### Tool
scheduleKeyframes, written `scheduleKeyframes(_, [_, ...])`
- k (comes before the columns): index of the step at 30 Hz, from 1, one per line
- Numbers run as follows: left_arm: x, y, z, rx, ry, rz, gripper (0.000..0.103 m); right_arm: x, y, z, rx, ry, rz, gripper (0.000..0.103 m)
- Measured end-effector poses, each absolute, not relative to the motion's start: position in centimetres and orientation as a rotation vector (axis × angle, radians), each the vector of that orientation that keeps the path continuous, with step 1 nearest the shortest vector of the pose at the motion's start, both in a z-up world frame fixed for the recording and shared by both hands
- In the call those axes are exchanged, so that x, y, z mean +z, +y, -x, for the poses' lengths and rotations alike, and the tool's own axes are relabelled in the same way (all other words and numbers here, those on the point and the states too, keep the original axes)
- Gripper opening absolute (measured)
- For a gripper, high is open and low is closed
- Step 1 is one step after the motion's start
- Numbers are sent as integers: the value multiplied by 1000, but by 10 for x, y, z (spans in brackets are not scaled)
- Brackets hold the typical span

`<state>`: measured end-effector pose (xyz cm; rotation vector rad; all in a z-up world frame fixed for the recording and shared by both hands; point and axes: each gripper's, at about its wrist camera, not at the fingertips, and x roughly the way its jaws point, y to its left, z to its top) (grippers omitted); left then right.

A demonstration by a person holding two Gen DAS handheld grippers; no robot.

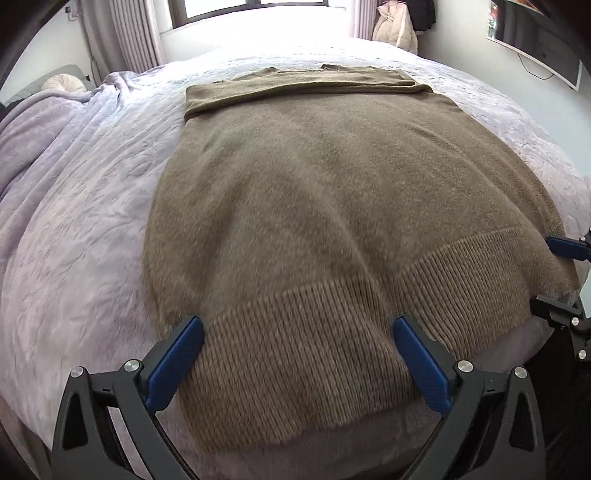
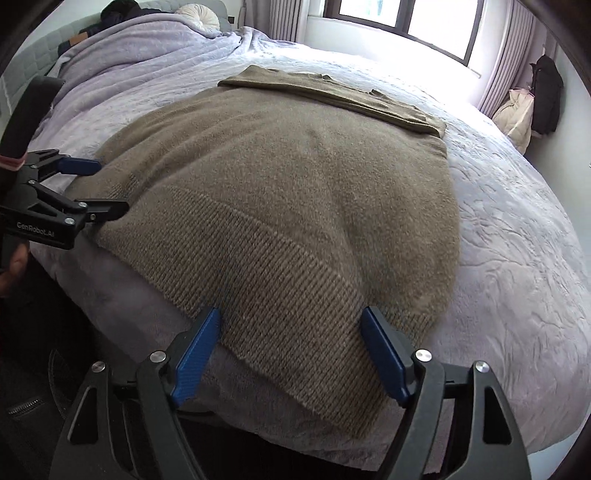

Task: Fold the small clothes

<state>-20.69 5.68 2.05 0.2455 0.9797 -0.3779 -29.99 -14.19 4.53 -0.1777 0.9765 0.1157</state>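
Observation:
A brown knitted sweater [image 1: 314, 192] lies flat on the lilac bed cover [image 1: 92, 221], its ribbed hem [image 1: 295, 350] hanging over the near bed edge. At the far end a folded band [image 1: 306, 85] of it lies across the top. My left gripper [image 1: 299, 326] is open, its blue pads straddling the hem's left part. My right gripper [image 2: 291, 315] is open too, with the hem [image 2: 280, 295] near the right corner between its pads. Each shows in the other's view: the right gripper [image 1: 543, 271] at the hem's right corner, the left gripper [image 2: 112, 186] at the sweater [image 2: 295, 177]'s left corner.
A bunched lilac blanket [image 2: 147, 48] and a round pillow [image 2: 199, 16] fill the head of the bed on the left. Window and curtains [image 1: 136, 33] stand beyond it, bags [image 2: 517, 114] in the far corner. A hand [image 2: 13, 266] holds the left gripper. Dark floor lies below the bed edge.

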Motion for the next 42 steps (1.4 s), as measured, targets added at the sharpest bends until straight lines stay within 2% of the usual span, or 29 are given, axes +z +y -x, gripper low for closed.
scheduleKeyframes(4, [39,65,220,-381,948,-254,103,52,-136,312,103,1000,228,81])
scheduleKeyframes(6, [51,70,221,-363,890,-242,103,68,-137,319,101,939,216,81])
scheduleKeyframes(9, [61,70,201,-328,899,-140,103,85,-141,310,101,877,139,81])
scheduleKeyframes(12, [55,60,185,-304,957,-79,103,83,-147,295,99,891,68,81])
scheduleKeyframes(18, [20,34,184,-287,1020,-176,103,58,-151,281,87,968,15,81])
scheduleKeyframes(27, [44,83,224,-313,973,-218,103,67,-160,310,78,971,55,81])
scheduleKeyframes(34, [46,147,202,-277,1016,34,103,77,-183,312,35,946,-7,81])
scheduleKeyframes(42, [19,131,202,-362,1097,13,103,60,-202,308,48,976,-116,81])
